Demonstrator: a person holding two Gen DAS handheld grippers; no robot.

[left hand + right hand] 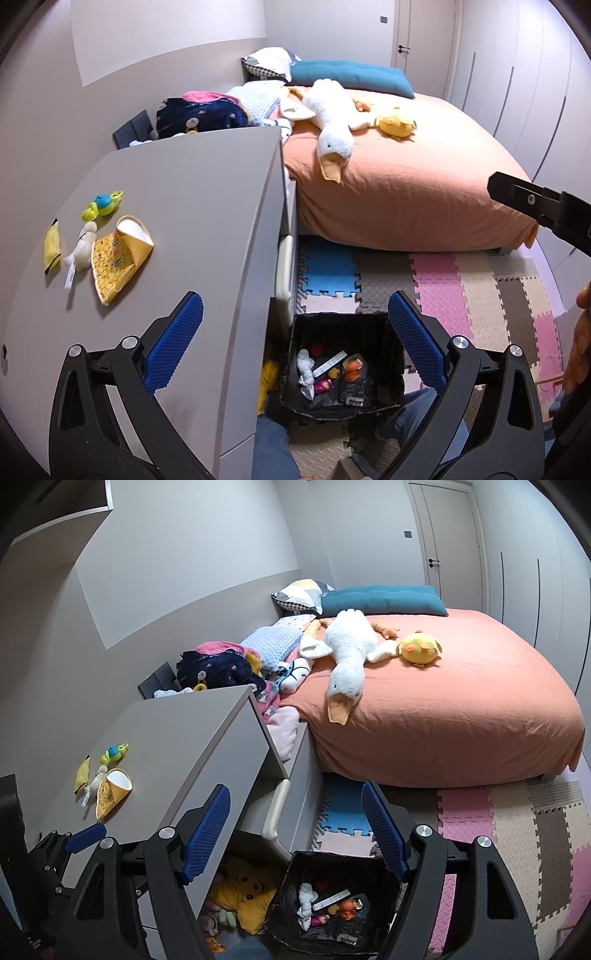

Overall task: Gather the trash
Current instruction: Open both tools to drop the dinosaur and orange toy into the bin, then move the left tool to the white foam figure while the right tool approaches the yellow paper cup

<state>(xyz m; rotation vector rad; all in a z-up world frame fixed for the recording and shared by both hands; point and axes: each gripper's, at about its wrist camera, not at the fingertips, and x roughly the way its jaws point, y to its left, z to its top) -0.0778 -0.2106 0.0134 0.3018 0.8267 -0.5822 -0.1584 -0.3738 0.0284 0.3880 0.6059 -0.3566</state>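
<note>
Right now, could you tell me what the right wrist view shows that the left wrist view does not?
Only the right wrist view shows the yellow plush stuffed under the dresser, and the left gripper at its lower left. Only the left wrist view shows the person's hand at its right edge. Both show the black trash bin holding scraps, the yellow wrapper on the dresser top, and empty, open jaws.

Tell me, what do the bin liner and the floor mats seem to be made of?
Bin liner: probably thin black plastic film, glossy and wrinkled, with highlights on the creases. Floor mats: likely soft foam, matte, embossed, joined by puzzle-tooth edges.
</note>
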